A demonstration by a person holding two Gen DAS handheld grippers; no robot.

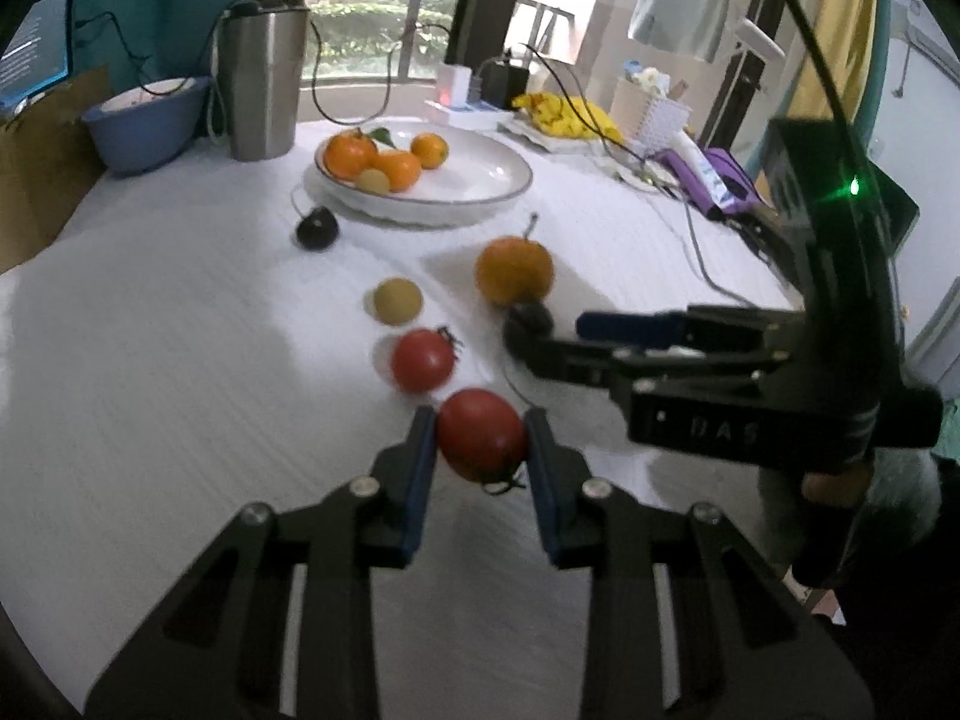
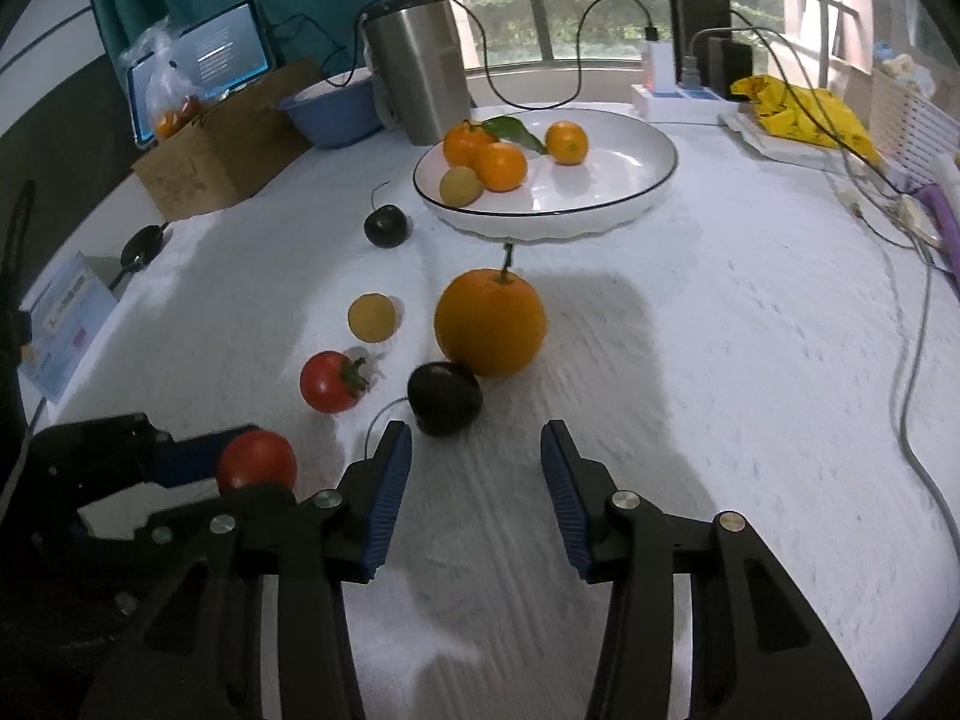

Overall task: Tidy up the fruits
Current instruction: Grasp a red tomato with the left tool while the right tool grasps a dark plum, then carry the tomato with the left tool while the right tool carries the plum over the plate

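Between the blue pads of the left gripper (image 1: 482,441), in the left wrist view, a red tomato (image 1: 482,433) is clamped on both sides. Just ahead lie a second tomato (image 1: 422,359) and a yellowish fruit (image 1: 397,300); ahead and right sits the large orange (image 1: 514,269), with the right gripper (image 1: 540,333) reaching a dark fruit (image 1: 529,317) beside it. Farther off stands the plate (image 1: 480,189) of small oranges.

In the right wrist view, the right gripper (image 2: 476,456) stands open, nothing between its pads; the dark fruit (image 2: 444,398) lies just ahead, touching the large orange (image 2: 490,321). To its left, the left gripper (image 2: 240,471) grips the red tomato (image 2: 257,459).
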